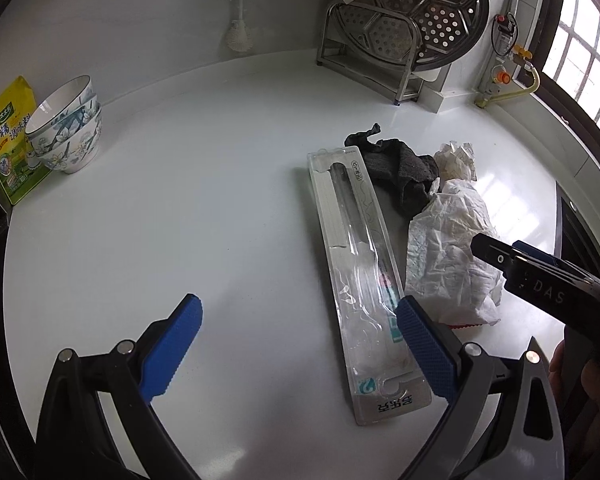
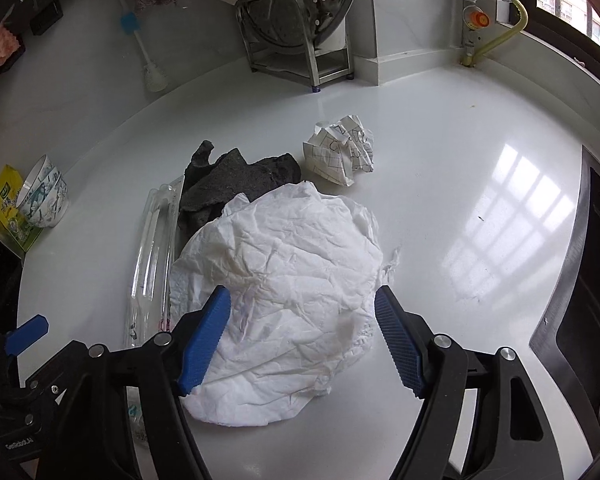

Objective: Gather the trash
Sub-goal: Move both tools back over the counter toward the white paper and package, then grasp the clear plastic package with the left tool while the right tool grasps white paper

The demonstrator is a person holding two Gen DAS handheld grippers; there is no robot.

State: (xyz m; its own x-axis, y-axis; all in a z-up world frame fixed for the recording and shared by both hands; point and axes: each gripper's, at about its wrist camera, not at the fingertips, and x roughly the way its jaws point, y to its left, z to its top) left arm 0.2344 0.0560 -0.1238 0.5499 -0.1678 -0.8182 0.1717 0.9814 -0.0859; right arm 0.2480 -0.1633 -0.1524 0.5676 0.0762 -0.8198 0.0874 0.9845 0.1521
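Both grippers hang with jaws spread, gripping nothing: the right gripper (image 2: 302,340) straddles the crumpled tissue (image 2: 284,280), seemingly above it; the long plastic package (image 1: 364,280) runs lengthwise away from the left gripper (image 1: 298,340).

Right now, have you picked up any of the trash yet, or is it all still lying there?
Nothing looks collected yet. The clear plastic package, dark rag, big crumpled tissue and scrunched paper ball all lie on the white counter. In hand: nothing. The right gripper is open around the tissue's near part, and the left gripper is open by the package. All four are left.
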